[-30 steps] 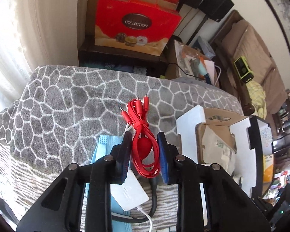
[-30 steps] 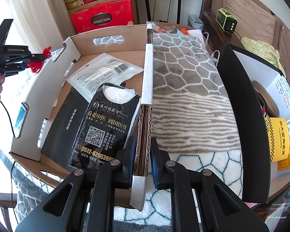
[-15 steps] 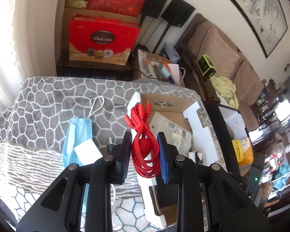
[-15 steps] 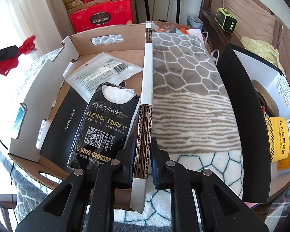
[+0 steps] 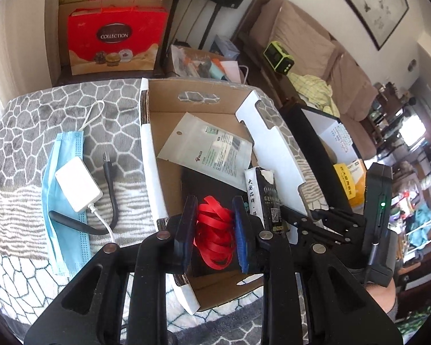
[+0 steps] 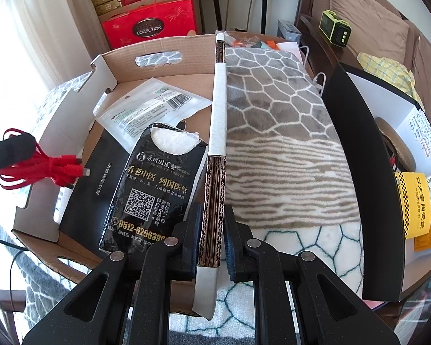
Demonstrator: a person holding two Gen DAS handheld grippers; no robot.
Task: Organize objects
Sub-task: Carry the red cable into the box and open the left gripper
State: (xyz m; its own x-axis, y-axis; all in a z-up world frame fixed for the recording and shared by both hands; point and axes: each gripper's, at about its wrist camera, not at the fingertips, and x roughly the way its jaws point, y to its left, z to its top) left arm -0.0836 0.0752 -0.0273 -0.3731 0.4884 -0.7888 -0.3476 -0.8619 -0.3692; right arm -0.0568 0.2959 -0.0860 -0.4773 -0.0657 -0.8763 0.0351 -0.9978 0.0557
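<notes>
— Open cardboard box point(image 5: 204, 109): contents?
— Clear plastic pouch point(image 5: 207, 149) at back, black printed packet point(image 6: 152, 189) in front.
— Left of it?
— White charger brick point(image 5: 78, 183) on blue face mask point(image 5: 61, 201), on the blanket.

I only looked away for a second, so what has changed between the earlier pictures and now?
The left gripper carried the red cable bundle from over the blanket, past the blue mask and white charger, to above the open cardboard box. It stays clamped on the bundle. The right gripper still pinches the box wall, unmoved.
</notes>
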